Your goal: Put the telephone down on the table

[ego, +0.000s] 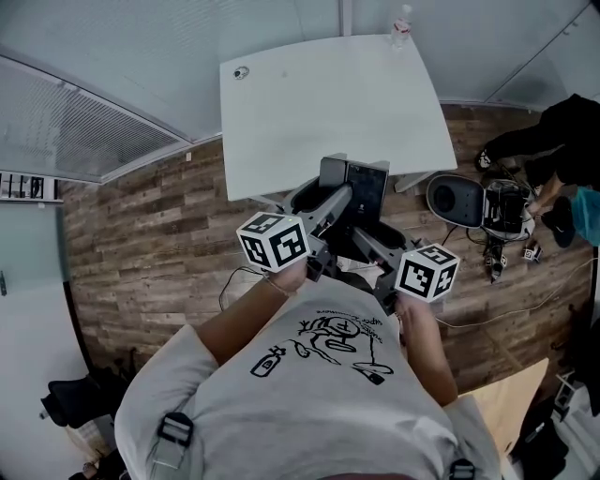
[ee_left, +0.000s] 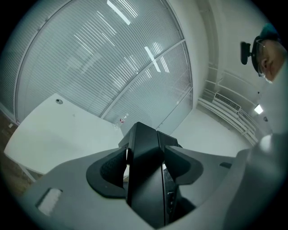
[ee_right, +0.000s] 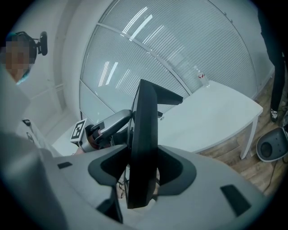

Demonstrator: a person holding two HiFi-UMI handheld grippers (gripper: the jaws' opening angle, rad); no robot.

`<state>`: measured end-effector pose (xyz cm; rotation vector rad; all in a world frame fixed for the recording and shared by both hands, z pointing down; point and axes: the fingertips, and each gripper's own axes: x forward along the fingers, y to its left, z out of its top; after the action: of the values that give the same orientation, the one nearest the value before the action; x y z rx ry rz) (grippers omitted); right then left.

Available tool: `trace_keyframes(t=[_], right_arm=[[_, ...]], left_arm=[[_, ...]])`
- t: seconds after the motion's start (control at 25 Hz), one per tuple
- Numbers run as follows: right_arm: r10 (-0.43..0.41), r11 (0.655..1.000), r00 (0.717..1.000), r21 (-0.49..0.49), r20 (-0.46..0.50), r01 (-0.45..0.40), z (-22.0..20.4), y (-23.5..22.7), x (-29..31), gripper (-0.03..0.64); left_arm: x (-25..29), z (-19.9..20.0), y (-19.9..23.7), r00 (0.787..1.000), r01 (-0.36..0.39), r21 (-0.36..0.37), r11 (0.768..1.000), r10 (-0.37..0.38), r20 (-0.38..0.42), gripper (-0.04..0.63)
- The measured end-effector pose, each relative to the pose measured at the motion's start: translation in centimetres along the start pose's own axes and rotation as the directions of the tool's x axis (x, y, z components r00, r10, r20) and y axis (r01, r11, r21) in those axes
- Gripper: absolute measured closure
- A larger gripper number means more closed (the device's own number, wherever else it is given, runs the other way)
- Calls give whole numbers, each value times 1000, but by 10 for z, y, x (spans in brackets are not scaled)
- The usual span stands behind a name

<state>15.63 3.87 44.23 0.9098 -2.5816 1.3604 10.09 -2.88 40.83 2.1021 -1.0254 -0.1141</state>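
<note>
A black telephone hangs in the air just in front of the near edge of the white table, held from both sides. My left gripper is shut on its left part. In the left gripper view the dark body fills the gap between the pads. My right gripper is shut on the lower right part. In the right gripper view the telephone stands edge-on between the jaws, and the left gripper's marker cube shows behind it.
A small bottle stands at the table's far edge and a small round thing lies near its far left corner. On the wooden floor to the right are a black round device, cables and a person. Glass walls with blinds lie beyond.
</note>
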Motion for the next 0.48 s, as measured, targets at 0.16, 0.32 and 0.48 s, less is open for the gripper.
trace_keyframes(t=[0.16,0.32,0.48], right_arm=[[5,1000,1000,0,-12,-5,13,-10,13,430],[14,1000,999,-5,-33,-14,32,-17,35,431],[29,999,998,-13,-61,-30,56,-26,65,430]], left_arm=[[12,10,13,1000,-12,-15,1000,12,11,344],[23,30,33,999,-24,-28,999,25,23,344],[36,55,57,998,-47,-39,998,49,43,344]])
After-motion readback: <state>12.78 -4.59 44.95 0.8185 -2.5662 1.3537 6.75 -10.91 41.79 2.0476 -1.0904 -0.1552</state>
